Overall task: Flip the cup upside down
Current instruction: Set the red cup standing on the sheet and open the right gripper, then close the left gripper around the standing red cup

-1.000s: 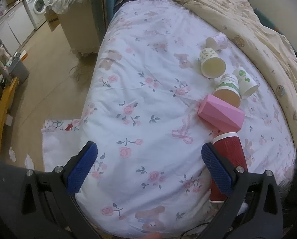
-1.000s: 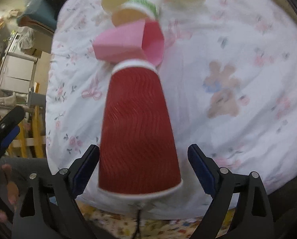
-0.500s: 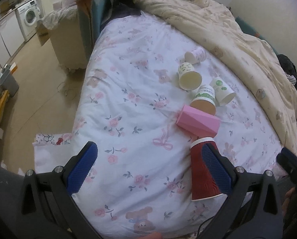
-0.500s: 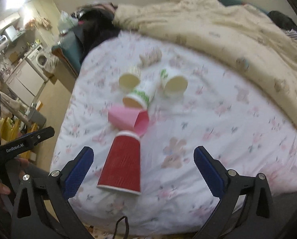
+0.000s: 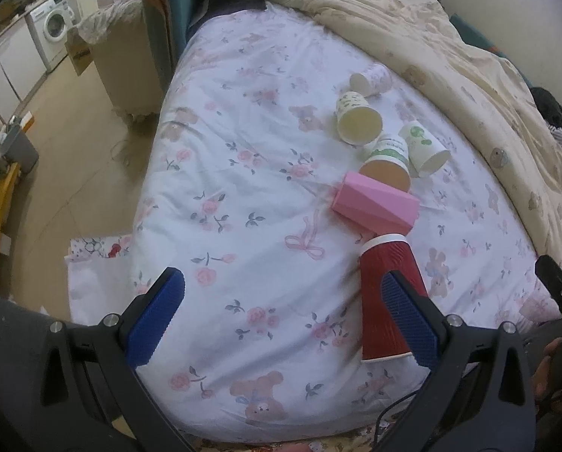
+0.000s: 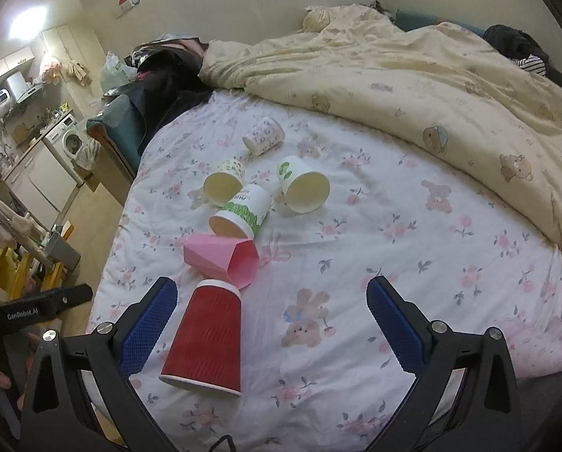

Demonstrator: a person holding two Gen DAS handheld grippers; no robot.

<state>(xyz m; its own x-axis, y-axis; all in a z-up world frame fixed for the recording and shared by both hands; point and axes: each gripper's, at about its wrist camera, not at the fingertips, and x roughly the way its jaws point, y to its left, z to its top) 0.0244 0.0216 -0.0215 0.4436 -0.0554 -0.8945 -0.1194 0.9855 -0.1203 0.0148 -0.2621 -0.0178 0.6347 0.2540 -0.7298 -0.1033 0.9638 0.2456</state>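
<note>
A red ribbed paper cup (image 6: 205, 335) stands upside down, wide rim down, on the flowered bed sheet near the front edge. It also shows in the left wrist view (image 5: 386, 297), partly behind my left gripper's right finger (image 5: 408, 316). My right gripper (image 6: 267, 324) is open and empty, pulled back, with the red cup just inside its left finger (image 6: 149, 324) and not touched. My left gripper (image 5: 281, 312) is open and empty above the sheet, left of the red cup.
A pink faceted cup (image 6: 224, 260) lies on its side just behind the red cup. Several white paper cups (image 6: 303, 184) lie on their sides farther back. A cream duvet (image 6: 431, 75) covers the right and far side. The bed's left edge drops to the floor (image 5: 73, 143).
My right gripper has backed away and risen from close around the red cup, which stays upside down on the sheet. My left gripper has also pulled back and up a little.
</note>
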